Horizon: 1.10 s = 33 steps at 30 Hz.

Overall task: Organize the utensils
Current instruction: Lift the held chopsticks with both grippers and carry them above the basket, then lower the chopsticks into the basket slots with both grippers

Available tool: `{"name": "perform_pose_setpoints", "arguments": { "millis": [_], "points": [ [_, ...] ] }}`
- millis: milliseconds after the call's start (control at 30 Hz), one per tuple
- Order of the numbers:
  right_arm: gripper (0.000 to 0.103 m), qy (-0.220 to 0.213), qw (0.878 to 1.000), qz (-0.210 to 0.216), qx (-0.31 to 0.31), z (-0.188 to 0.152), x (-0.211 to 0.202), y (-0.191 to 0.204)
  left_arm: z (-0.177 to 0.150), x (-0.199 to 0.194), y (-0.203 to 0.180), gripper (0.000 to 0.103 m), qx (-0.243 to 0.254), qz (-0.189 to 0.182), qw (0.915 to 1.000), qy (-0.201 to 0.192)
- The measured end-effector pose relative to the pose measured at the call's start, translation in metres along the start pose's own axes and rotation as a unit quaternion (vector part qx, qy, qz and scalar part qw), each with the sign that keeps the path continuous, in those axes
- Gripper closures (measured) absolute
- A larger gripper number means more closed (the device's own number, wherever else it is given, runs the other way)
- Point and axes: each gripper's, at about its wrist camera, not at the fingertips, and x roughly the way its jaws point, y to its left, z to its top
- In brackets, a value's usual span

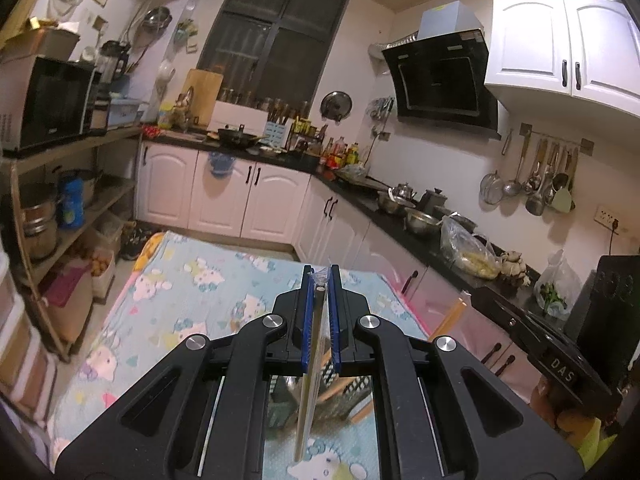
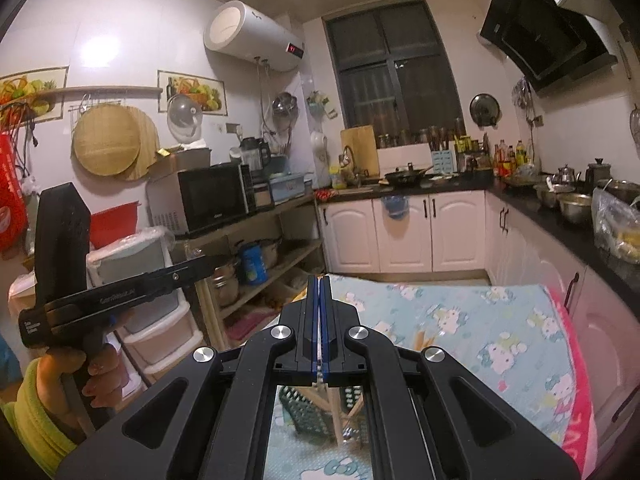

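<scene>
My left gripper (image 1: 321, 270) is shut on a long silvery utensil in a clear plastic sleeve (image 1: 314, 364); it hangs down between the blue pads toward the table. My right gripper (image 2: 319, 280) is shut with its pads together, and a thin clear sliver shows at their base; what it holds, if anything, I cannot tell. Below both grippers stands a dark perforated utensil basket (image 2: 308, 412) with wooden chopsticks (image 2: 334, 412) in it; it also shows in the left wrist view (image 1: 344, 396). Both grippers are held above the table, level with each other.
The table has a light blue cartoon-cat cloth (image 1: 192, 292) with a pink edge (image 2: 576, 372). A black counter (image 1: 400, 216) with pots, bowls and bags runs along the right. A shelf with a microwave (image 2: 212, 196) stands left. The other hand-held gripper (image 2: 80, 292) is close at the left.
</scene>
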Motion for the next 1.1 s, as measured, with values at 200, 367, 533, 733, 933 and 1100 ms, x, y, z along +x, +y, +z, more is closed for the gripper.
{"name": "perform_pose_setpoints", "arguments": {
  "millis": [200,367,533,733,933,1100],
  "points": [
    [0.102,-0.007,1.0,-0.011,0.009,0.008,0.003,-0.013,0.019,0.014,-0.008,0.101,0.005,-0.006,0.9999,-0.014],
    [0.102,-0.016,1.0,-0.023,0.011,0.017,0.005,-0.022,0.034,0.028,-0.013,0.101,0.003,-0.011,0.9995,-0.029],
    [0.102,-0.02,0.999,-0.034,0.013,0.025,0.012,-0.032,0.04,0.049,-0.012,0.101,-0.005,-0.011,0.9993,-0.035],
    [0.102,-0.018,0.999,-0.041,0.018,0.027,0.025,-0.042,0.032,0.075,-0.008,0.101,-0.014,-0.008,0.9994,-0.03],
    [0.102,-0.007,0.999,-0.04,0.025,0.022,0.041,-0.049,0.019,0.097,-0.006,0.101,-0.017,-0.006,0.9997,-0.013],
    [0.102,0.006,0.999,-0.04,0.029,0.012,0.054,-0.053,0.009,0.109,-0.003,0.101,-0.019,-0.005,0.9998,-0.003]
  ]
}}
